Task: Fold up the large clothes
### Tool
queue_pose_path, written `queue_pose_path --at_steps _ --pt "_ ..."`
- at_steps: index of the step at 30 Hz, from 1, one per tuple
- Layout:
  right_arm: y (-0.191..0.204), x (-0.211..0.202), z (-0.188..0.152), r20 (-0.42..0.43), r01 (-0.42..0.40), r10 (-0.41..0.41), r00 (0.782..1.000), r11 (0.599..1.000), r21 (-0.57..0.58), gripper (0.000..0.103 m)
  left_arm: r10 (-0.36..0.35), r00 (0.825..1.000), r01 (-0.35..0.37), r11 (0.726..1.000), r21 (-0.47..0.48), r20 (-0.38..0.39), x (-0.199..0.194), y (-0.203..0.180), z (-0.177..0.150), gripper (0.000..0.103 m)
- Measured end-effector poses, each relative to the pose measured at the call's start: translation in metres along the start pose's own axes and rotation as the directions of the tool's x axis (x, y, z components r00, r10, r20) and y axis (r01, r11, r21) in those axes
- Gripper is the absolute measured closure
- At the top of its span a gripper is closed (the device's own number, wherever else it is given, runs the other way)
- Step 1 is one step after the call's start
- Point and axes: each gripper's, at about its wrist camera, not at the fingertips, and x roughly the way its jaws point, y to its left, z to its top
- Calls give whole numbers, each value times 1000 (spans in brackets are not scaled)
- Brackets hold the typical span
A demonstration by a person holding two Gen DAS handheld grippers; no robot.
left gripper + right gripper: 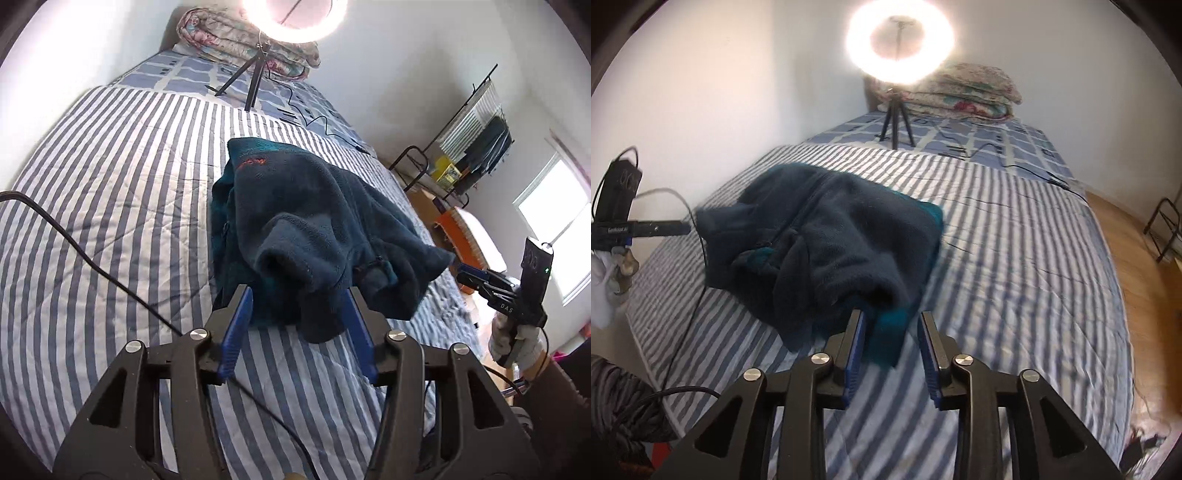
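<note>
Across both views, a bed (pixel 92 177) with a blue-and-white striped cover fills most of the frame. Dark teal fleece (pixel 306 221) lies bunched at centre of the left wrist view; in the right wrist view it sits centre-left, blurred at its right edge. An orange logo shows on its far part, left view. Folded floral quilt (pixel 967 92) is stacked at the far end of the bed, top of frame. Ring light (pixel 899 40) on a small tripod stands on the bed before the quilt, lit; its cable trails right.

Left gripper (pixel 300 295): lower centre of its view, jaws apart, near hem of the fleece hanging between the blue pads; pads not pressing on it. Right gripper (pixel 891 319): lower centre of its view, jaws moderately apart, a teal fold between them, not clamped. A gloved hand shows at the right edge of the left view.
</note>
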Motion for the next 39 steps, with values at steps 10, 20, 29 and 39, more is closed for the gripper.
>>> queue_pose_path --at_steps 10,20,29,39 --pt "-31 1 -7 78 -321 318 945 854 410 34 -251 967 243 838 -488 52 25 63 23 40" --pt "-17 72 -6 52 -388 439 897 726 568 88 -281 960 231 774 -589 7 66 68 27 94" --pt "-10 33 -19 78 -434 467 881 731 526 100 -94 994 64 921 -384 -61 50 46 -2 95" --pt "6 59 -34 -114 -289 386 916 827 482 84 0 993 -33 961 -273 -122 48 37 -7 83"
